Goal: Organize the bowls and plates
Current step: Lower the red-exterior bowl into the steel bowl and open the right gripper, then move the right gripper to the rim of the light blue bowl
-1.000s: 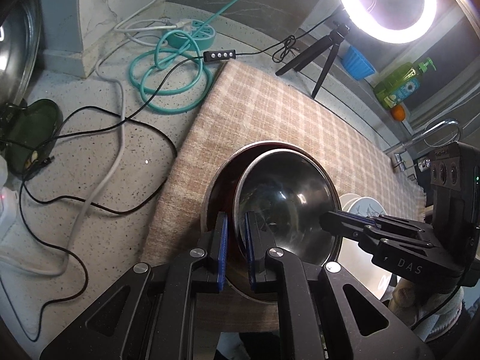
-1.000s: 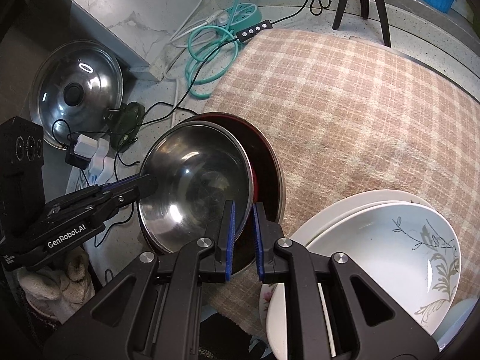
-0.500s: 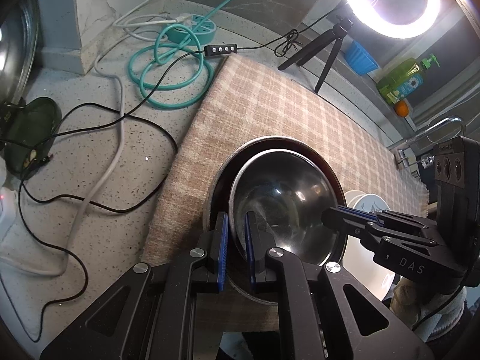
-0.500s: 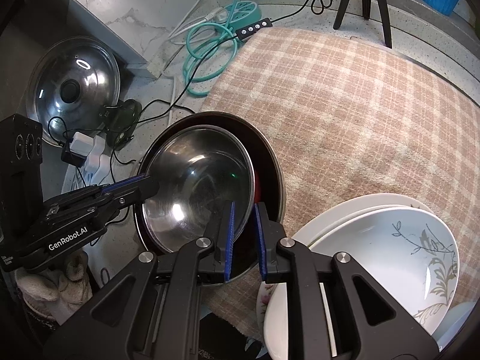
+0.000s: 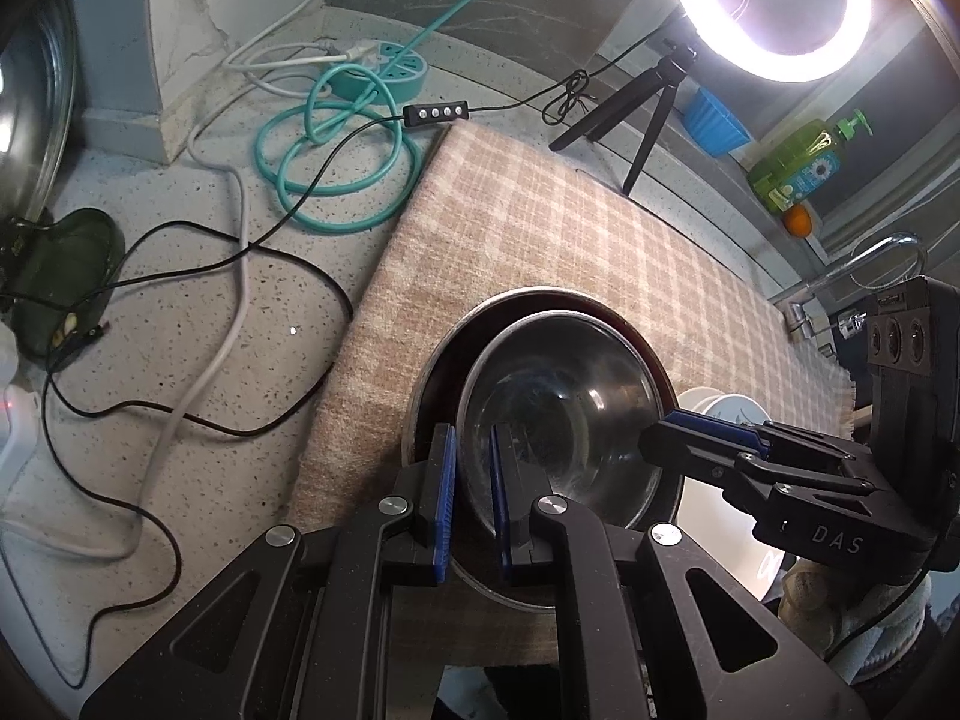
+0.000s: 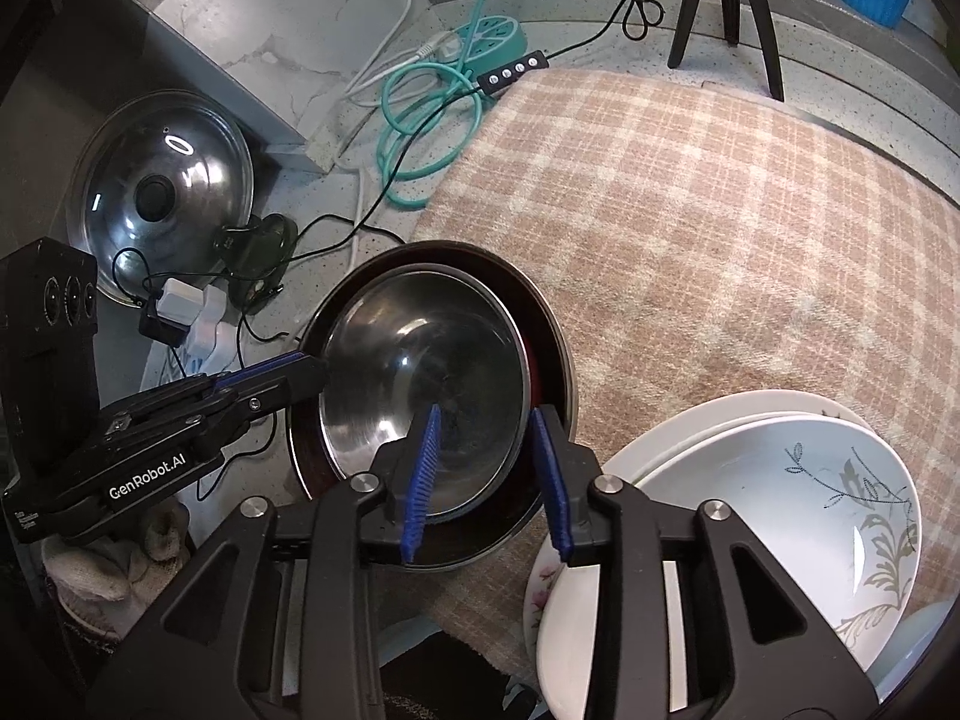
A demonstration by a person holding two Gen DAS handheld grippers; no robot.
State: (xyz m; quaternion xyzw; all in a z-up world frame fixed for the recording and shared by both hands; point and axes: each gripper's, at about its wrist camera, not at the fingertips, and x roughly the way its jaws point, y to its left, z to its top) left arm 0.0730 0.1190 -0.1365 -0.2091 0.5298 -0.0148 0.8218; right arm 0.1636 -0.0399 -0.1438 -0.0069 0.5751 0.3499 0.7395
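Sitting nested inside a wider dark red-lined metal bowl point(image 6: 549, 360), the round stainless steel bowl point(image 6: 420, 372), both resting on the near left edge of the beige checked cloth point(image 6: 720, 210) at about 7 o'clock of it

Pinching the steel bowl's near rim at its 7 o'clock, the left gripper point(image 5: 471, 498), jaws nearly closed with only the thin wall between the blue pads

Straddling the rim at the bowl's 5 o'clock, the right gripper point(image 6: 486, 480), jaws spread well apart and gripping nothing, one pad over the steel interior, the other over the red bowl's edge

Judging the task as partly through: two metal bowls apparently stacked, and at 4 o'clock of them a pile of white ceramic plates with a grey leaf pattern point(image 6: 780, 510) already gathered, a floral plate edge peeking out beneath; likely remaining, letting go with the left jaws and tidying anything beyond view

Covering a speckled grey stone table point(image 5: 180, 330), the cloth; trailing across the bare table at 10 o'clock, black and white cables point(image 5: 198, 300) and a coiled teal power strip point(image 5: 360, 138); leaning at 9 o'clock in the right wrist view, a steel pot lid point(image 6: 162, 180); glowing at 1 o'clock, a ring light on a black tripod point(image 5: 774, 6), with a green soap bottle point(image 5: 798, 162) and a chrome tap point(image 5: 870, 258) hinting at a kitchen sink
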